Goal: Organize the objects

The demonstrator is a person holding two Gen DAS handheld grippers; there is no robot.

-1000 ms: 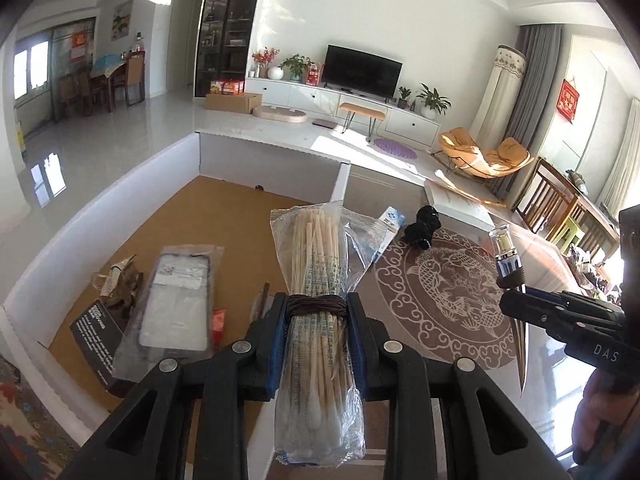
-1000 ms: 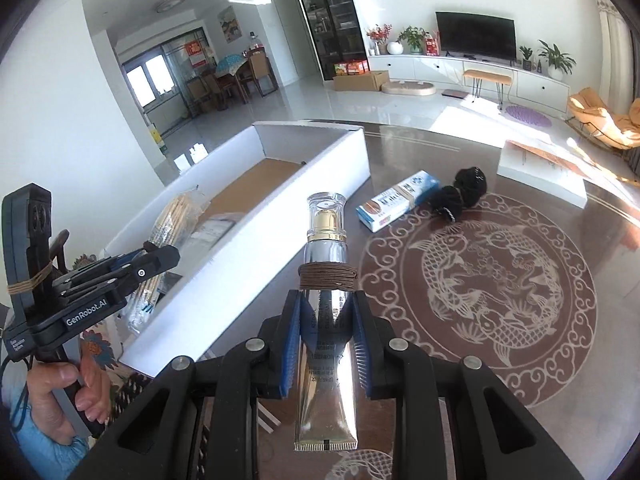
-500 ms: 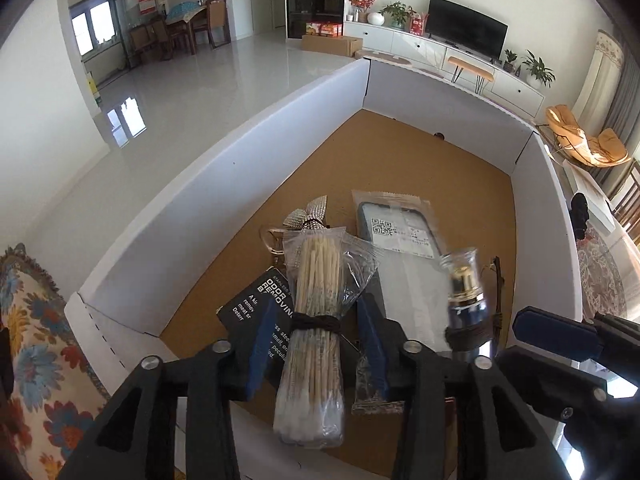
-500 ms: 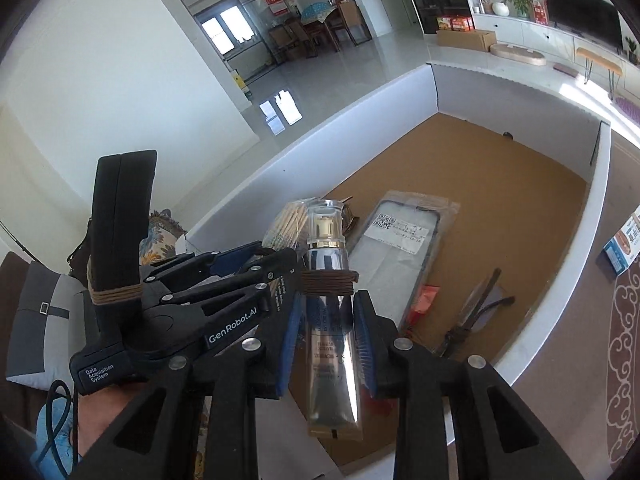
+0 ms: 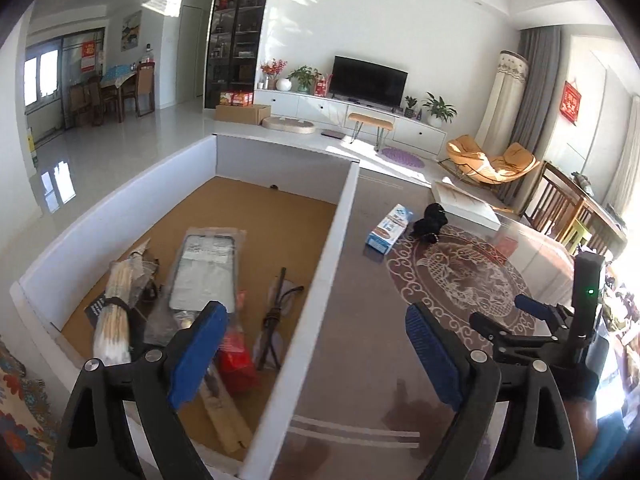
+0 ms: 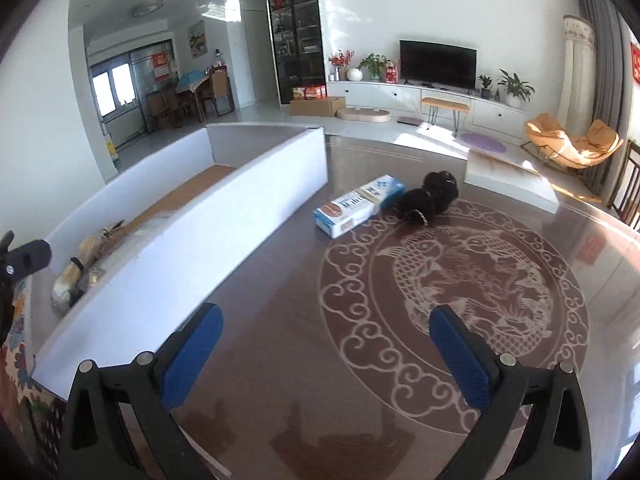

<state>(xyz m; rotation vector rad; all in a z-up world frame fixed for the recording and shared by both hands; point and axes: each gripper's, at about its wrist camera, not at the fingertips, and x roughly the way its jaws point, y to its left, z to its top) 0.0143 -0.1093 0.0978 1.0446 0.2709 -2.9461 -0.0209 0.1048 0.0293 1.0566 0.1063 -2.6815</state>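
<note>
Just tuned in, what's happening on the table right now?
A person is sorting small items into a white-walled box. Both the left gripper and the right gripper are empty; their jaws have just been opening. A bag of cotton swabs lies inside the box beside a packaged phone case. Still out on the table: a blue-and-white carton and a black fuzzy item.

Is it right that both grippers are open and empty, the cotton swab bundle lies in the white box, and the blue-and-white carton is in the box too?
Not quite. The blue-and-white carton lies outside the white box, on the table beside a black object, as the right wrist view shows. The rest holds: left gripper and right gripper open and empty, cotton swab bundle in the box.
</note>
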